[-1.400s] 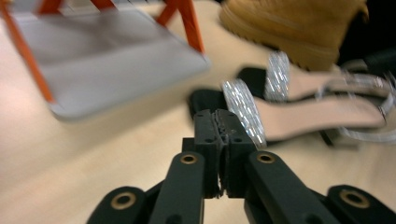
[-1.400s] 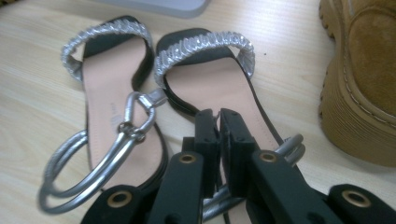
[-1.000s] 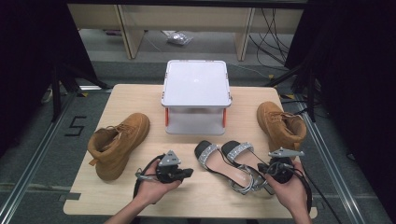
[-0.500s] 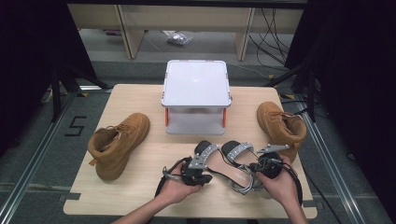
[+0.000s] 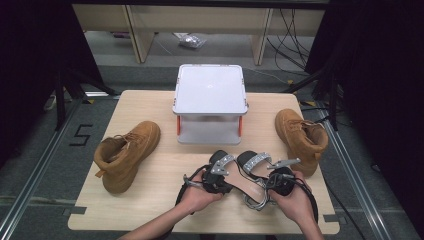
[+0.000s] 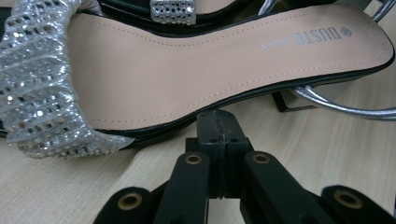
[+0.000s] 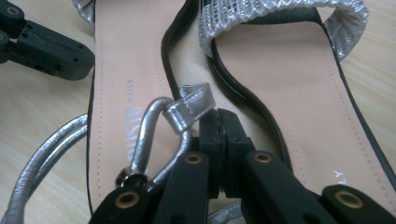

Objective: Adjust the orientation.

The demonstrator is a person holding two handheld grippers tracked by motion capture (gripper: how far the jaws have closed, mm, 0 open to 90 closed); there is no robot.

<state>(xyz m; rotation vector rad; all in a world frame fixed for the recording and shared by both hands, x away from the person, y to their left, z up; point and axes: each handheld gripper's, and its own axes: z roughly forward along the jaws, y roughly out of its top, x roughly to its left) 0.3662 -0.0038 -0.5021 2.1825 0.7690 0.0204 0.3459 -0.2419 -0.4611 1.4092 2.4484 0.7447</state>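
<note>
In the lower middle of the high view both hands meet at a pair of silver-strapped sandals lying side by side on the wooden table [image 5: 150, 170]. The left gripper [image 5: 216, 186] sits at the near-left edge of the left sandal [image 5: 222, 165]. In the left gripper view its two black jaws are pressed flat together with nothing between them, and their joined tip [image 6: 219, 128] rests against the black rim of that sandal's sole [image 6: 224, 70], just beside the glittering toe band [image 6: 42, 84] at the left of the frame. The right gripper [image 5: 281, 184] lies at the heel end of the right sandal [image 5: 255, 167], lower right of centre. In the right gripper view its jaws are likewise closed on each other, holding nothing; their tip [image 7: 219, 126] sits over the gap between the two insoles, touching a silver ankle strap [image 7: 187, 109] that loops just to its left. The left gripper's closed black tip [image 7: 51, 51] appears in the upper left of that frame. A tan boot [image 5: 125, 155] lies at the left of the table, another tan boot [image 5: 302, 137] at the right, and a white lidded box [image 5: 210, 95] stands above the sandals.
</note>
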